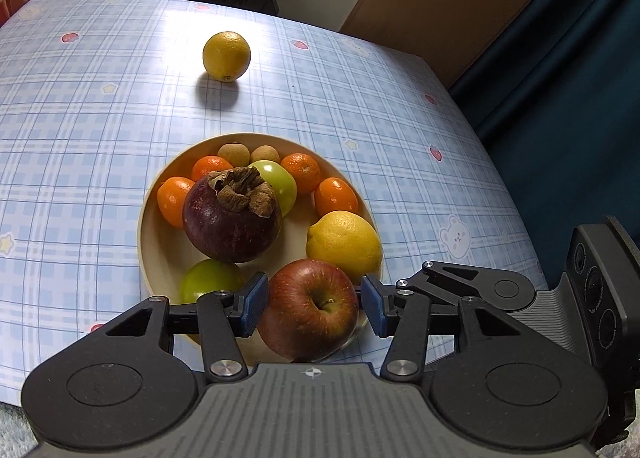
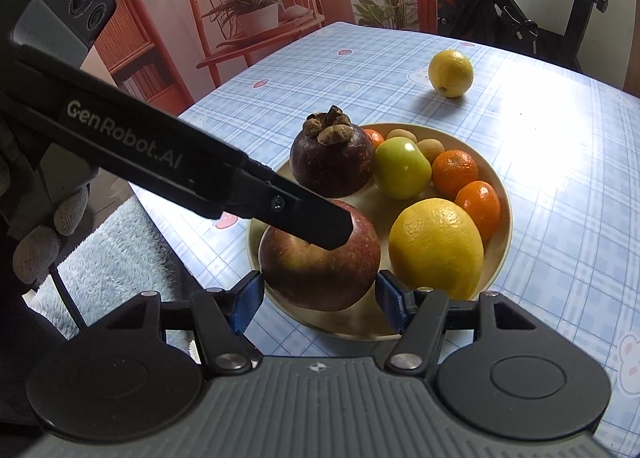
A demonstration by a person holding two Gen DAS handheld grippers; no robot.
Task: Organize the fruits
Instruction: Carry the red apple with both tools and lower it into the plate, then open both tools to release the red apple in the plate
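Checked tabletop [image 1: 100, 105], plate [image 1: 149, 242] of fruit. We judge the red apple [image 1: 308, 310] firm, heavy, smooth; grip its widest sides. Left claw [image 1: 312, 304] brackets it wide; right claw [image 2: 318, 300] likewise.

A glossy plaid covering [image 1: 400, 145] is seen on the desk; the apple [image 1: 308, 310] is smooth-skinned, the lemon [image 1: 344, 244] dimpled.

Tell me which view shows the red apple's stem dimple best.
The left wrist view: the red apple faces the camera, its stem dimple fully visible between the left gripper fingers. In the right wrist view a black finger lies across the apple's top, hiding the dimple.
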